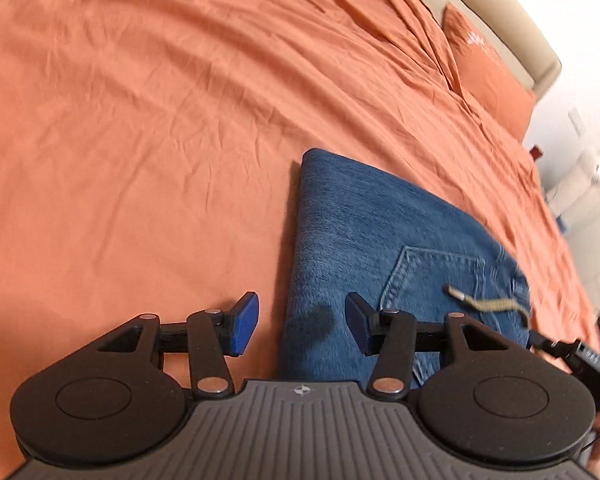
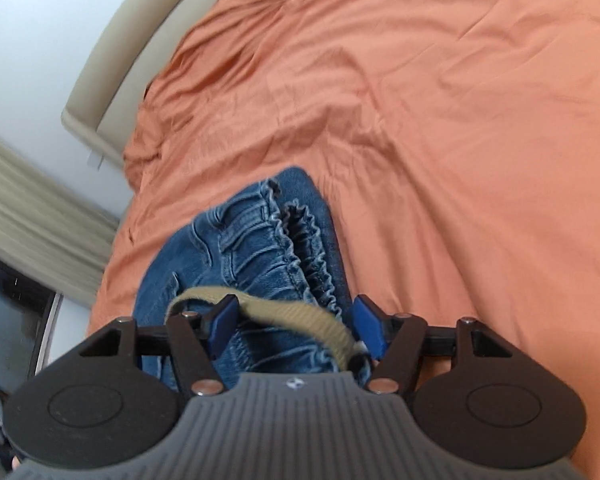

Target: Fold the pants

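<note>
Folded blue jeans (image 1: 380,248) lie on the orange bedsheet (image 1: 140,140), back pocket up, with a tan drawstring (image 1: 488,304) across them. My left gripper (image 1: 302,320) hangs open over the jeans' near left edge, its blue pads clear of the cloth. In the right wrist view the gathered elastic waistband of the jeans (image 2: 256,248) faces me. My right gripper (image 2: 296,326) is open astride it, and the tan drawstring (image 2: 292,312) loops across the gap and over the left pad (image 2: 222,324). Part of the right gripper's black body (image 1: 580,356) shows at the left view's right edge.
An orange pillow (image 1: 488,68) leans on the beige headboard (image 1: 500,12) at the far right. White furniture (image 1: 592,176) stands beyond the bed's edge. In the right wrist view a beige curtain (image 2: 32,216) and dark glass (image 2: 8,312) are at the left.
</note>
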The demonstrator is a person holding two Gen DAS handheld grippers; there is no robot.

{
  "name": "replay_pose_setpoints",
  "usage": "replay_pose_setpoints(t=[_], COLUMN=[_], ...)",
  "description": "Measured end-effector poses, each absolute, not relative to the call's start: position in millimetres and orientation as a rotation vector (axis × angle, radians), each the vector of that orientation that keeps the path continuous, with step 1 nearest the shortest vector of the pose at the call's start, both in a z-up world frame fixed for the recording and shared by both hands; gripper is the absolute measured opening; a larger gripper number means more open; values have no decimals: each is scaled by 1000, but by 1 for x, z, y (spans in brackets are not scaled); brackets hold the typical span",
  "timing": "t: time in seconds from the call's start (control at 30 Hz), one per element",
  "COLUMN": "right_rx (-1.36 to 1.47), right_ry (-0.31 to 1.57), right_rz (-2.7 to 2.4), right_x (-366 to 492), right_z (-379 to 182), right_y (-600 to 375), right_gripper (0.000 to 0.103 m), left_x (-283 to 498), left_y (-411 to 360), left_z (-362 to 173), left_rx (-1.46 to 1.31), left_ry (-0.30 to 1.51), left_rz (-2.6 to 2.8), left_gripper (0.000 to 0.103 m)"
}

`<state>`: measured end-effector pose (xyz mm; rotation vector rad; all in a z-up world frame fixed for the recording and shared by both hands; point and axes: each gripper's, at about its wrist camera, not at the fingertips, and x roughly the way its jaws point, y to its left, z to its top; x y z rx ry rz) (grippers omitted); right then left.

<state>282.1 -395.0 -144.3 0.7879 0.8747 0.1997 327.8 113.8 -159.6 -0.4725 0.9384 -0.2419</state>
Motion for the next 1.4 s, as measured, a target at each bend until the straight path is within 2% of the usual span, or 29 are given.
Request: replay_pose_setpoints(t=[0.2,0.37,0.43,0.5,0.6,0.67,0.77,0.87,1.2,1.4], right_rx=[941,995,1026,1021,1021,1002,928,848,658,604], right_ry=[903,931,955,973,996,1004,1003,1001,952,940], right_rz=[284,372,392,401,397,382,343,311,319,374], right_x=[302,314,320,325,329,330,327,325,314,295], right_z=[-171,-186,-191,-191,-189,-185,-165,-139,-45,-8], right_y=[-413,-423,-424,-422,-418,-414,-405,-394,-342,-297], right_gripper=[61,59,54,52,46,40,30,25,20,19], left_x=[343,354,356,356,359,359,355,349,317,298], left_y=[118,118,117,116,116,115,110,109,123,161], left_z=[-185,-192,-194,-195,-195,-192,-184,-176,-127,-108], left_rx=[-538,-577,-610,-624,-643,-623,-579,-553,-507,-517], left_ry=[944,961,965,973,987,988,968,942,856,818], left_rz=[-321,-362,-357,-371,-369,-372,-364,-366,-386,-347], left_gripper=[62,61,54,40,34,24,12,7,6,6])
